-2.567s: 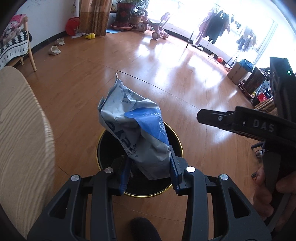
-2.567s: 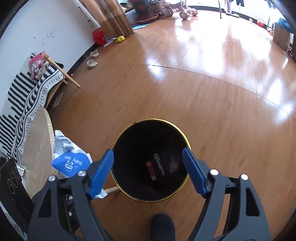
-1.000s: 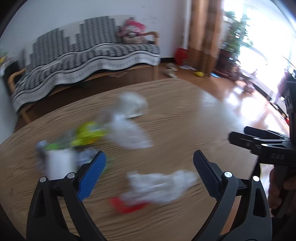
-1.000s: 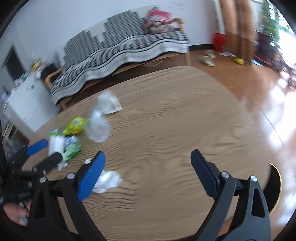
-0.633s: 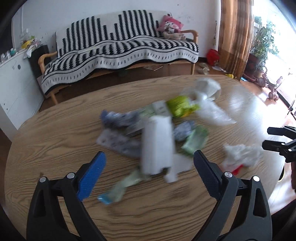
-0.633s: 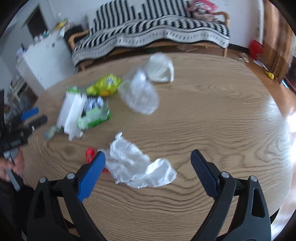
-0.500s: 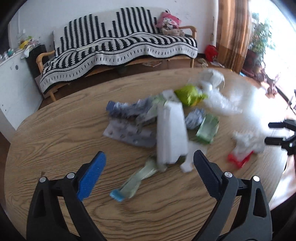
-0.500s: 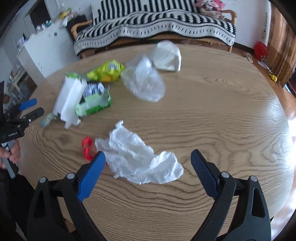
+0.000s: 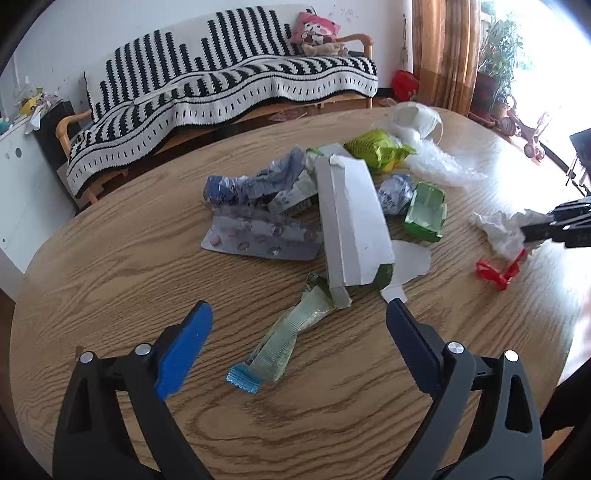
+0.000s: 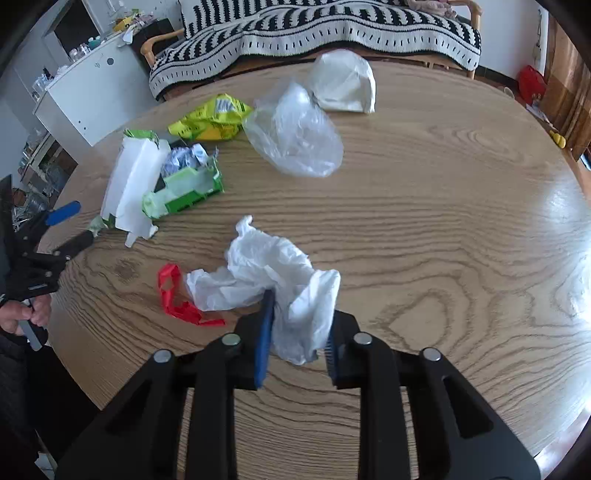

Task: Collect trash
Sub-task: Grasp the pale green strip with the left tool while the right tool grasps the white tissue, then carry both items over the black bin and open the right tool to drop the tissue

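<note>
On the table (image 10: 461, 192), a crumpled bag (image 10: 266, 273) lies near the front edge between the closing jaws of the right gripper (image 10: 295, 343), a plastic strip (image 10: 173, 295) touching its left. Farther left sits a box (image 10: 129, 188); a clear bag (image 10: 295, 136) lies behind, a sofa (image 10: 325, 22) beyond the table.

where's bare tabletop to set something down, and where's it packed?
Bare: the table's whole side right of the clear bag and crumpled white bag. Also the edge nearest the left tongs. Crowded: around the white carton.
</note>
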The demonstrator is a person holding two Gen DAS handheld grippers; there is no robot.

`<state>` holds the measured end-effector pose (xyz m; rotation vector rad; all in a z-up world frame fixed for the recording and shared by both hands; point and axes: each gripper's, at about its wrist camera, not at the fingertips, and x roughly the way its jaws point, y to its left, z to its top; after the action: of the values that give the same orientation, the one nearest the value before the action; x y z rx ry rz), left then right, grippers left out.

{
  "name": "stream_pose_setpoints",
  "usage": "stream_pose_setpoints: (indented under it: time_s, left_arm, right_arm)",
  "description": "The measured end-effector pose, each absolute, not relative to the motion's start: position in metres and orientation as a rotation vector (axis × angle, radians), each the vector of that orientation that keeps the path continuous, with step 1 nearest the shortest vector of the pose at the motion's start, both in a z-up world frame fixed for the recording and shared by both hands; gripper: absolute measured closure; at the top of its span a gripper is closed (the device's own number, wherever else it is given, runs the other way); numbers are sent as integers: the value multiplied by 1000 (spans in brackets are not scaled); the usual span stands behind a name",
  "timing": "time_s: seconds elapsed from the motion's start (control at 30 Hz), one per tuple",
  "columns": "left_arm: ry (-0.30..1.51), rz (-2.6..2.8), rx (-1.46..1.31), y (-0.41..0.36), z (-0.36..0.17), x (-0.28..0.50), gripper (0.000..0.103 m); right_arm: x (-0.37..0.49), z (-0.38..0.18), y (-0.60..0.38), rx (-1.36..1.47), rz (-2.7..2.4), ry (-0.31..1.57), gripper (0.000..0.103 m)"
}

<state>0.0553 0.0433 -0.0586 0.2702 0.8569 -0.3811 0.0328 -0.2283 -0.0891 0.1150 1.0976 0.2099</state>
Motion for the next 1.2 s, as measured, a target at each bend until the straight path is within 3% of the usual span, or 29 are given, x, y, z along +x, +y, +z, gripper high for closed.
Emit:
stream_pose_setpoints:
  time_s: [0.1,0.3,0.43,0.9,1.2]
  left_arm:
    - [882,-369,287,42,-66,58,18]
    - [945,-352,287,40,-81,61,44]
    - [971,-356,272,37,-80,62,90]
    - [868,-234,68,26,-10,62,93]
    - [831,-471,145,-117,10,36,93]
  right_arm:
    - [29,-77,-234,134,203,1052,82]
    - [25,-64,-248,181,189,1017,82]
    - [18,-57,-258,200,175,998,82]
    - [-14,-31,-309,292,88,916,82]
    - [-57,-23,-391,390,-76,866,82]
